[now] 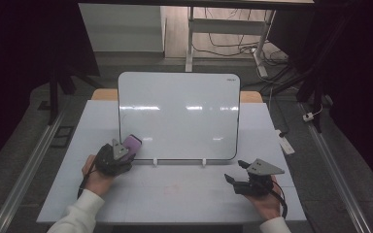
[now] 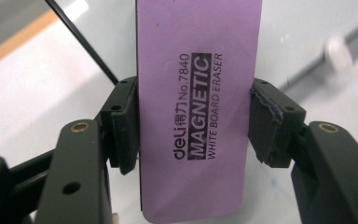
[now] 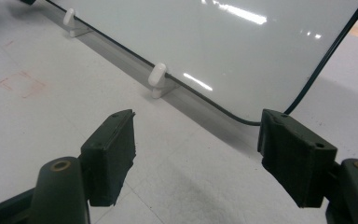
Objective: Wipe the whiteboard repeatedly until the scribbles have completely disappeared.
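we see the left tool [image 1: 124, 151] clamped on a purple eraser [image 1: 132, 143], its two black pads pressing the eraser's long edges from either side. in the left tool view the eraser [image 2: 198, 107] stands lengthwise between the jaws, its printed face toward the camera, reading "magnetic white board eraser". from the high view we find the eraser at the lower left corner of the whiteboard [image 1: 179, 116], its far end over the board's glossy face; whether it touches the board we cannot tell. the hand [image 1: 96, 175] that carries this tool comes in from the bottom left in a white sleeve [image 1: 77, 213].

the whiteboard stands tilted back on the pale worktop [image 1: 175, 194], propped on two small white feet [image 1: 203, 162] along its lower edge. ceiling lights glint on its surface.

we see the right tool [image 1: 236, 171] near the board's lower right corner, just above the worktop, with its jaws spread apart and nothing between them. in the right tool view the right tool [image 3: 196, 140] looks along the worktop [image 3: 46, 121] at the board's dark-rimmed bottom edge [image 3: 200, 98] and one white foot [image 3: 157, 79], well clear of both. a faint reddish stain [image 3: 22, 84] marks the worktop to one side.
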{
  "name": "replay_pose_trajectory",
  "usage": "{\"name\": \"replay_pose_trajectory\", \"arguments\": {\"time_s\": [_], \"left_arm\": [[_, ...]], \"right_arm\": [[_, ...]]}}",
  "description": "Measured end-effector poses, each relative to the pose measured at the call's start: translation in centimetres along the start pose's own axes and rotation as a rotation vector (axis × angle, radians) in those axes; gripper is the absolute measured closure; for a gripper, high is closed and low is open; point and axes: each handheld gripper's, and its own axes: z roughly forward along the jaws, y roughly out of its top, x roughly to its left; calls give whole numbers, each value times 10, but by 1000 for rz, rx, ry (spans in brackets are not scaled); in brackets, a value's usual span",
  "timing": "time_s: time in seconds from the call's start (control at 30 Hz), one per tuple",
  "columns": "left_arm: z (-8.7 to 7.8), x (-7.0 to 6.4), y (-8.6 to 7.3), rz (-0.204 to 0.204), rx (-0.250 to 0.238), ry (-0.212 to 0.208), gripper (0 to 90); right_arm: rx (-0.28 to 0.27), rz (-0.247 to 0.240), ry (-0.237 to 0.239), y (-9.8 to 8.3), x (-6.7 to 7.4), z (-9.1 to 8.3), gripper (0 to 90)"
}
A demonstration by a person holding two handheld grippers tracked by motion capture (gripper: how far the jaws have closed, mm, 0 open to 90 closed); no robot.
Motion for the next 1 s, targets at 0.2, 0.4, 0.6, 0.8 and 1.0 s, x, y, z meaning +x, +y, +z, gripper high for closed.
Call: {"name": "replay_pose_trajectory", "arguments": {"time_s": [0.2, 0.4, 0.6, 0.8, 1.0], "left_arm": [[-2, 6, -3, 2, 23, 13, 411], [-6, 32, 28, -41, -12, 56, 411], [-13, 64, 60, -119, -41, 98, 411], [-14, 72, 66, -141, -59, 122, 411], [-14, 65, 59, -106, -37, 136, 412]], "right_arm": [[-1, 1, -1, 0, 0, 0, 273], [0, 5, 0, 0, 0, -1, 272], [-3, 7, -2, -1, -1, -1, 272], [-3, 6, 0, -1, -1, -1, 272], [-2, 9, 0, -1, -1, -1, 272]]}}
